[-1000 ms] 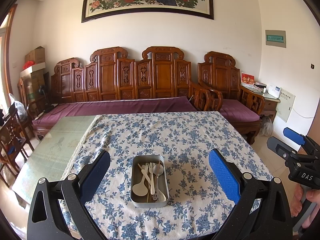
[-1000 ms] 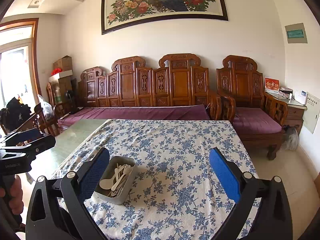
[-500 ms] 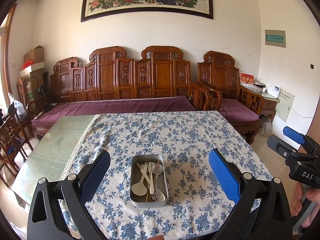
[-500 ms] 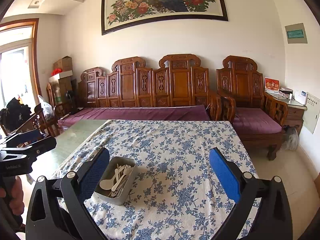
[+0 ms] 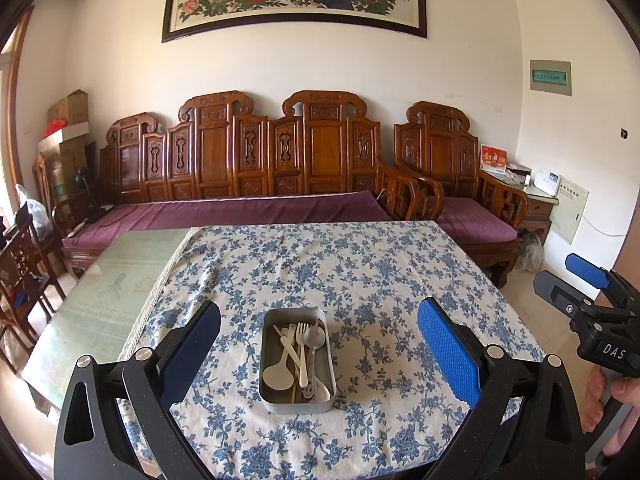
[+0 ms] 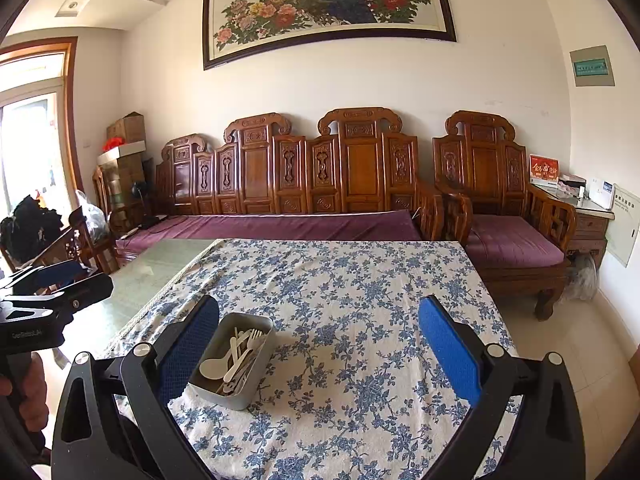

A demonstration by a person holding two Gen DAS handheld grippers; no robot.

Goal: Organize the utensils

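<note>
A grey metal tin (image 5: 269, 360) sits near the front edge of the table, on the blue-flowered cloth (image 5: 360, 272). In it lie a white ladle (image 5: 277, 372), a white fork (image 5: 302, 344), a metal spoon (image 5: 314, 338) and brown chopsticks, piled together. My left gripper (image 5: 318, 340) is open and empty, held above and in front of the tin. My right gripper (image 6: 320, 344) is open and empty, to the right of the tin (image 6: 208, 390). Each gripper shows at the edge of the other's view.
The cloth leaves a bare glass strip of table (image 5: 108, 292) at the left. A carved wooden sofa (image 5: 248, 184) with purple cushions stands behind the table, an armchair (image 5: 460, 192) at back right, dark chairs (image 5: 20, 264) at the left.
Both views have barely shifted; the tin and utensils lie as before. Both grippers stay open.
</note>
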